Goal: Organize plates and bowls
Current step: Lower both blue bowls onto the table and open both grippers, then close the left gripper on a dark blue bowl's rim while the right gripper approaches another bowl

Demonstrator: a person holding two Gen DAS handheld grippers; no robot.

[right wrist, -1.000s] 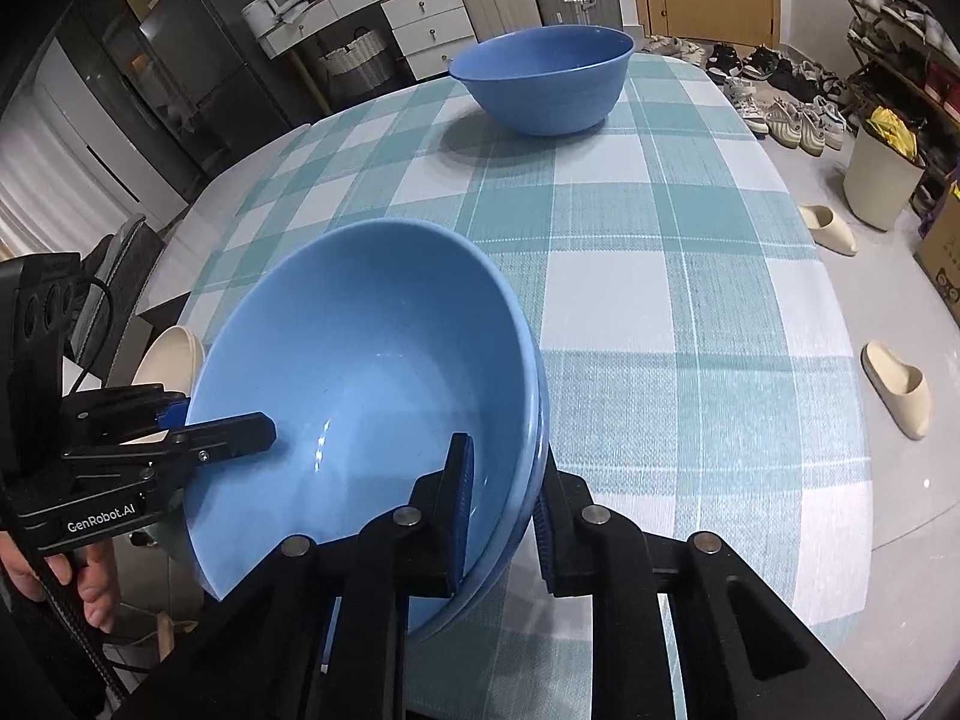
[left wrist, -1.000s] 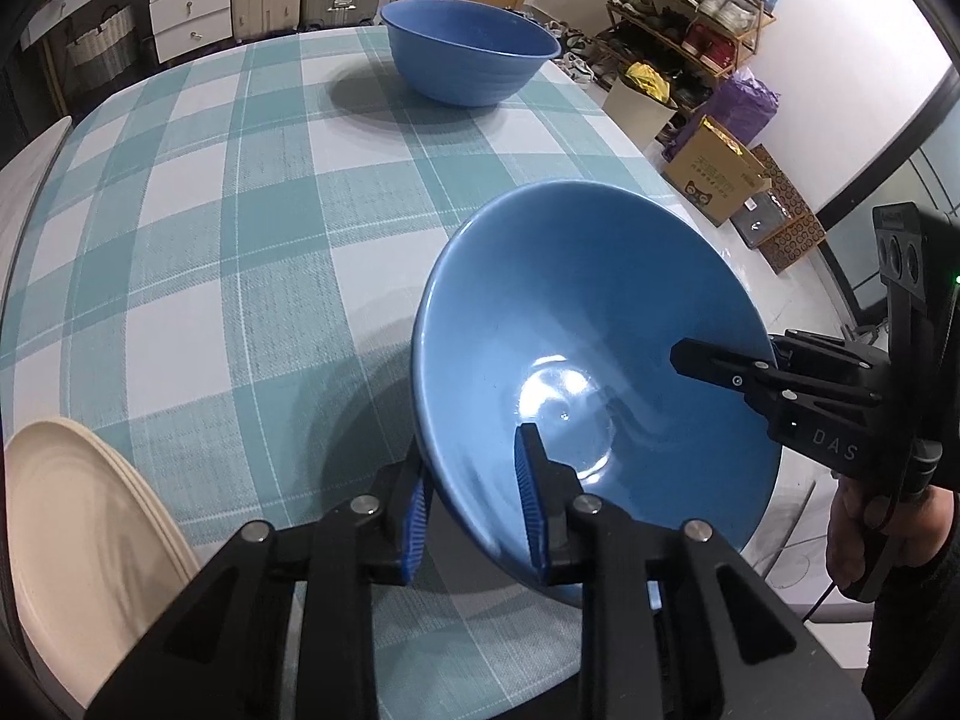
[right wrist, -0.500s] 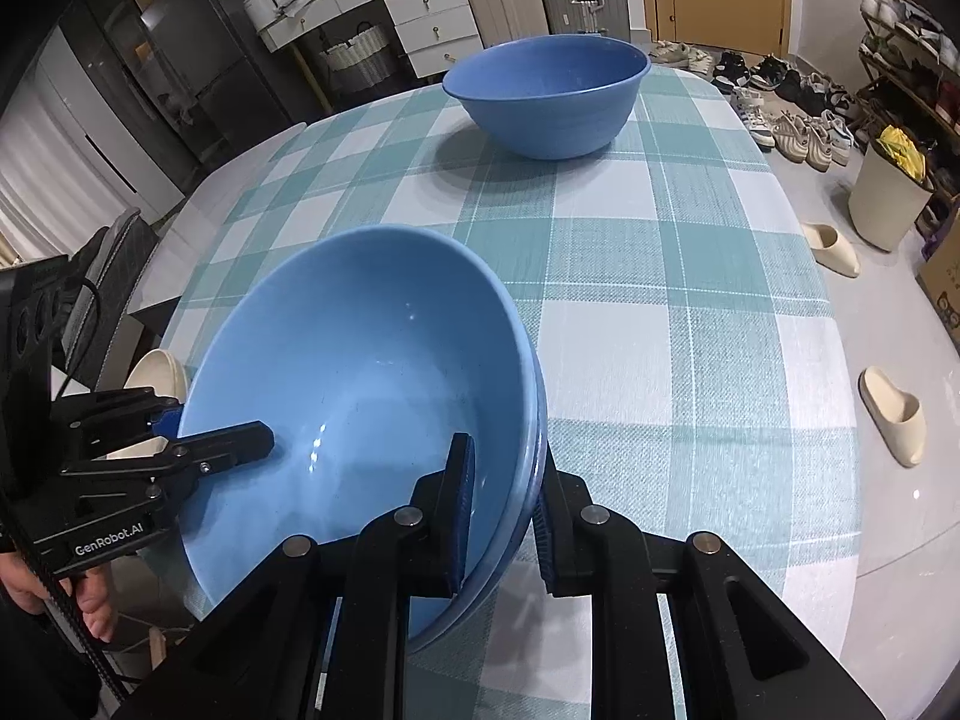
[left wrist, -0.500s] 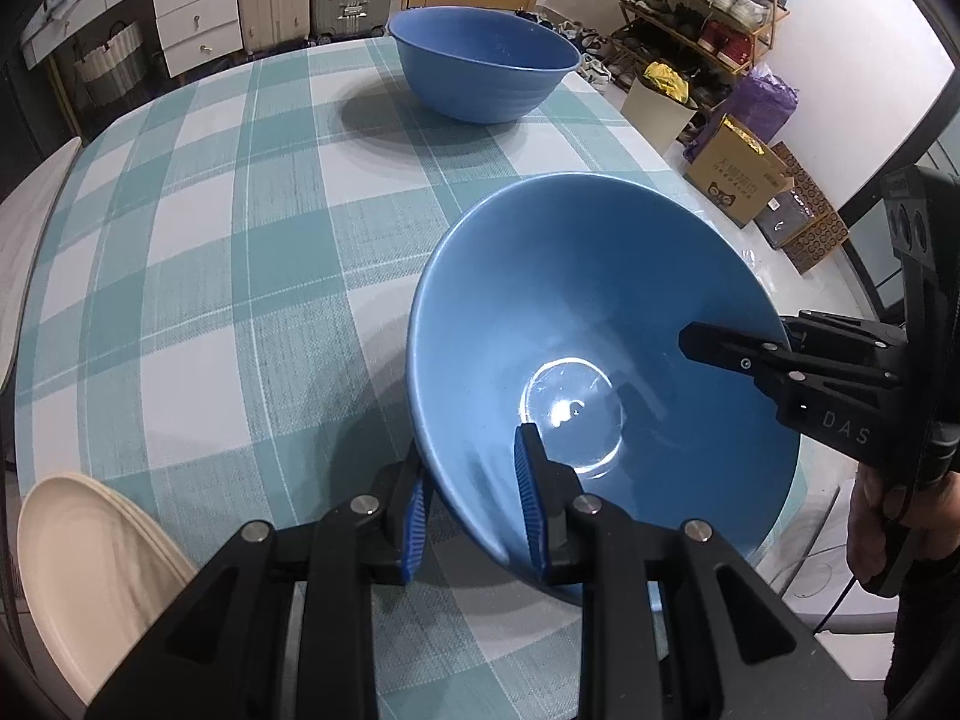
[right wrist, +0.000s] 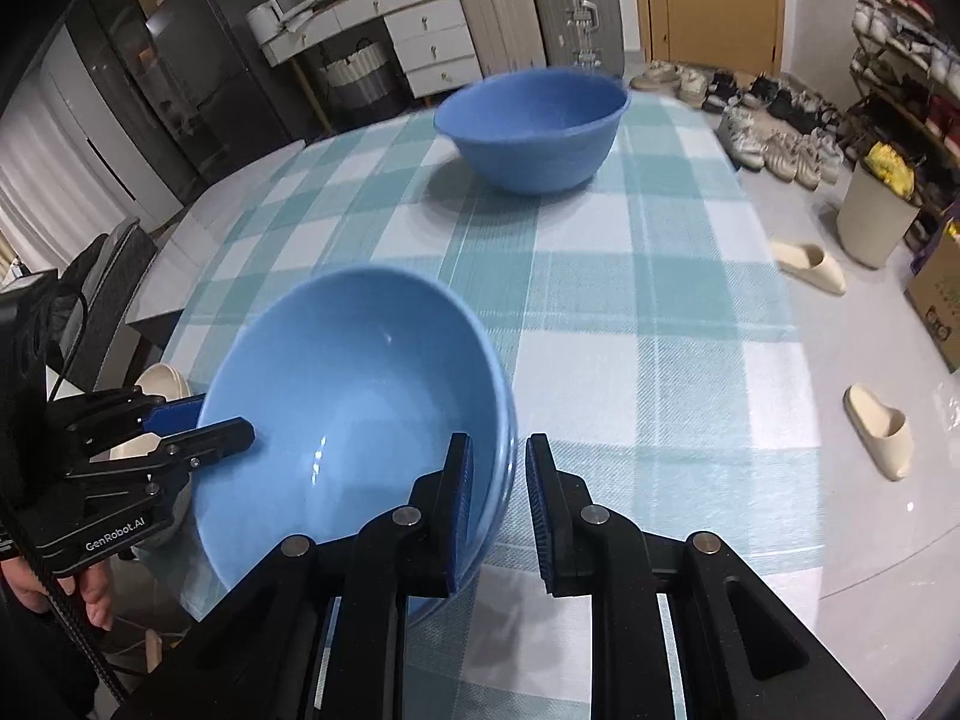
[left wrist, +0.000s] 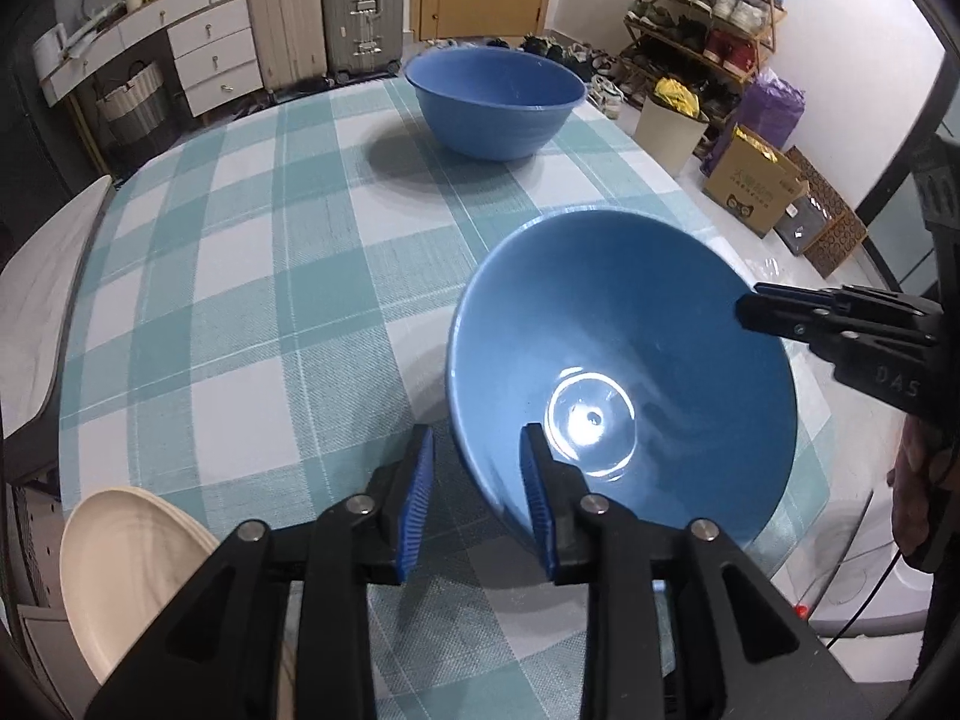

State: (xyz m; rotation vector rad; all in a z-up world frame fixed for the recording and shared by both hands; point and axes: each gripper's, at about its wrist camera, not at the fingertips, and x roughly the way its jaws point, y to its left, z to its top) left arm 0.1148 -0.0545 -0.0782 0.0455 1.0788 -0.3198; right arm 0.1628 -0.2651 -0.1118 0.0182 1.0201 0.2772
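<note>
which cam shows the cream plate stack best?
Left wrist: the cream plate stack shows its broad face and layered rim at the table edge, beside the left gripper. Right wrist shows only a sliver behind that gripper's fingers.

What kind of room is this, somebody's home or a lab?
Most likely a lived-in home, a dining area by the entrance: a table with a checked cloth, a shoe rack full of shoes, suitcases against the wall, and a drawer cabinet.

Glossy, smooth blue bowl (left wrist: pixel 624 372) – probably glazed ceramic – over a matt woven checked tablecloth (left wrist: pixel 252 300).
</note>
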